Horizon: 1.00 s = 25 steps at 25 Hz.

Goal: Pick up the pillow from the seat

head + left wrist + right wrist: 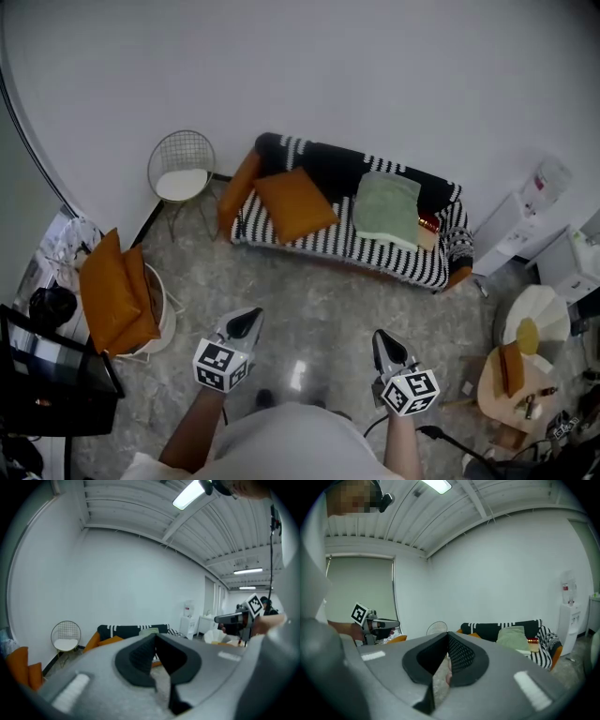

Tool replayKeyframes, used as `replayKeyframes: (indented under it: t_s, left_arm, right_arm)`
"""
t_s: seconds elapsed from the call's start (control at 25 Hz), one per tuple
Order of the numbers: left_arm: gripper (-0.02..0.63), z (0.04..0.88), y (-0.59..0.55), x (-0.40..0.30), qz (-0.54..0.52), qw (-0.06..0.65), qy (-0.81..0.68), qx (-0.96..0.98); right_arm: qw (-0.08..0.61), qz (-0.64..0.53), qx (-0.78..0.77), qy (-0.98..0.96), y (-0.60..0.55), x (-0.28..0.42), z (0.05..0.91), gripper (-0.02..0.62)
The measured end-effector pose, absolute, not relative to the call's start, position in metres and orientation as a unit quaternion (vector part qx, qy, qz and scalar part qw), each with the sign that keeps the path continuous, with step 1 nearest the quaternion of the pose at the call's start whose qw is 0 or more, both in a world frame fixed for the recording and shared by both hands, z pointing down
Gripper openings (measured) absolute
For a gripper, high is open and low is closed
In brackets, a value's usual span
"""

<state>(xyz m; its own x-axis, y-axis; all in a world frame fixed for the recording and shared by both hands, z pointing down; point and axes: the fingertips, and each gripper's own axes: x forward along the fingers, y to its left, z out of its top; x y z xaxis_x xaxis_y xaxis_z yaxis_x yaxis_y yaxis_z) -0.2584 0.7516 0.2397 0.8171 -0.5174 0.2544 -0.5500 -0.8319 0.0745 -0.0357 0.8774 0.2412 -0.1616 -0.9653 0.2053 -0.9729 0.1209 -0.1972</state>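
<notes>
Standing well apart from the sofa, the person holds both tools out low over the speckled grey stone floor.

At 9 o'clock two orange cushions lean in a white round chair. At 11 o'clock stands a round wire chair with a white seat pad. The left gripper, at 7 o'clock, has its jaws pressed together with nothing between them.

At 12 o'clock sits the black-and-white striped sofa. The square orange fabric pillow lies tilted on its left seat, just beside a second orange cushion propped at the sofa's left arm. A pale green folded cushion lies on the right seat.

The right gripper, at 5 o'clock, is likewise closed and empty. A white water dispenser stands at 2 o'clock and a small round wooden table at 4 o'clock.

Several soft things share the sofa, so the wrong one could be taken. Jaws that reach the pillow without first being opened would only push it back. A pinch on a thin corner of soft fabric may slip, or may catch the striped cover and drag it.

No writing can be read. Each marker cube bears only square black-and-white patterns. The dispenser's red label is too small to make out.
</notes>
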Motion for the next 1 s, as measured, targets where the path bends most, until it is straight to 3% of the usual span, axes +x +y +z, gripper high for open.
replayKeyframes:
  t_s: [1.0]
  left_arm:
    - [0.000,0.268,0.729,-0.335,0.139,0.083,-0.228,0.960]
  right_arm:
    - [0.042,0.159,0.673,-0.721,0.865,-0.132,0.267,0.005]
